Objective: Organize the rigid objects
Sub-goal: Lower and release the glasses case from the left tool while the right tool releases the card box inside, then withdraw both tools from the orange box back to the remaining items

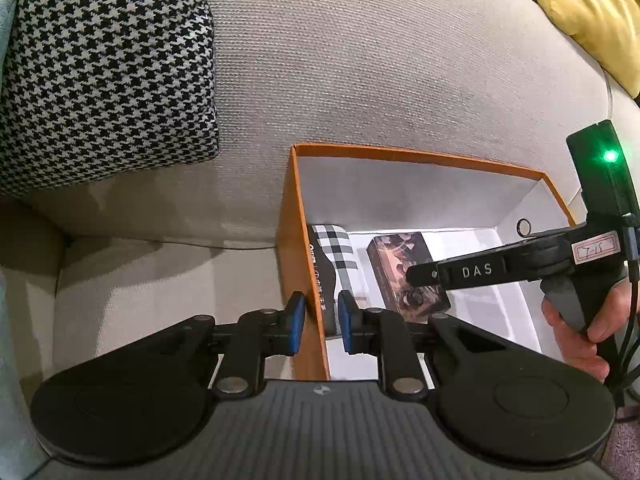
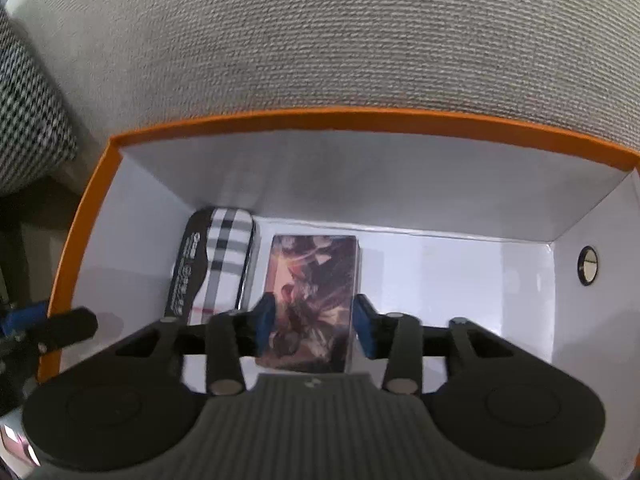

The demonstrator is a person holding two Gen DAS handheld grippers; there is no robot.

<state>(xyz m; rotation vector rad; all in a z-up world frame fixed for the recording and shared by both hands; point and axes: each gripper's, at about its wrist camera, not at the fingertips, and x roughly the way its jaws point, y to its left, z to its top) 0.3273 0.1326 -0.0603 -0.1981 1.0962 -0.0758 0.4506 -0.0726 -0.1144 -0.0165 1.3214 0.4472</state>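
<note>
Blue pads (image 1: 297, 322) of the left gripper (image 1: 320, 322) sit lowest in the left wrist view, set narrow astride the box (image 1: 298, 216) wall. The orange left wall is clamped between them, so the box looks to be steadied on the sofa (image 1: 360, 60) rather than anything being picked.

In the right wrist view, the right gripper (image 2: 314, 326) is seen at bottom centre, down inside the box (image 2: 94, 208). Its jaws are spread a bit wider than the card pack (image 2: 312, 280), which lies flat on the white floor between them. A thin gap seems to show at each pad, though the blur makes that hard to call, so the pack is read as let go, not held.

A plaid case (image 2: 228, 252) is parked just left of the pack, tight along the left wall. Both are lined up lengthwise, side by side. The right half of the floor is bare, with a metal eyelet (image 2: 587, 265) in the right wall.

Step in hand, as judged: the pack has been placed beside the case and is being released. Next move probably calls for the right gripper to be lifted straight up, jaws kept apart so the pack isn't dragged or tipped, while the wall stays pinched. After that, another item would need fetching; none is in view.

A houndstooth cushion (image 1: 104, 64) fills the upper left and a yellow cushion (image 1: 588, 12) the upper right.
</note>
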